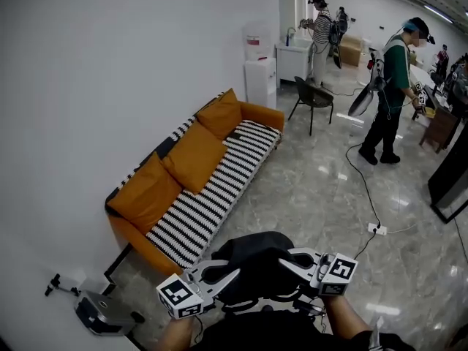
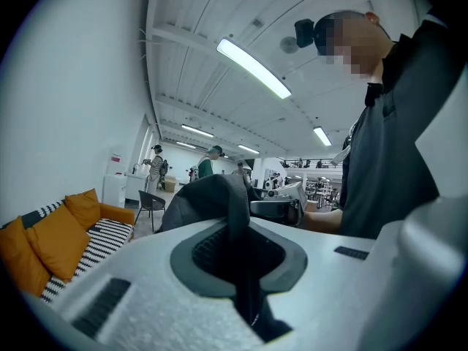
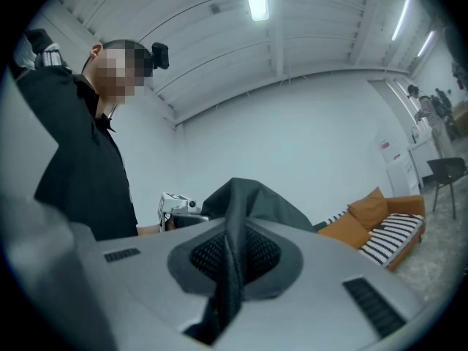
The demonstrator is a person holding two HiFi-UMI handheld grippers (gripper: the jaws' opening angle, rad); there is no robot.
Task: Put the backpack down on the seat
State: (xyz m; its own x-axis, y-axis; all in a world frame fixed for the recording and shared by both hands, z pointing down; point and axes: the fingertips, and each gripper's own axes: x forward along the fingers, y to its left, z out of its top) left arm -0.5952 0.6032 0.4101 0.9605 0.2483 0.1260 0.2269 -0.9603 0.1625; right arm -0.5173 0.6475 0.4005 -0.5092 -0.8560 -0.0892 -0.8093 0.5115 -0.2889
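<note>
Dark grey and slack, the backpack (image 1: 252, 258) we hold above the floor is clamped by one fold in our left claw (image 1: 219, 273) and by another in our right claw (image 1: 298, 262), near the striped sofa seat (image 1: 212, 196).

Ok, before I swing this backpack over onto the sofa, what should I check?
1. Left tongs shut on backpack: ok.
2. Right tongs shut on backpack: ok.
3. Striped sofa seat has bare room at its near end: ok.
4. Backpack above the seat: not ok, it hangs over the floor beside the sofa.
5. Small dark thing at the seat's far end: cannot tell what it is.
6. Floor cable away from the sofa: ok.
</note>
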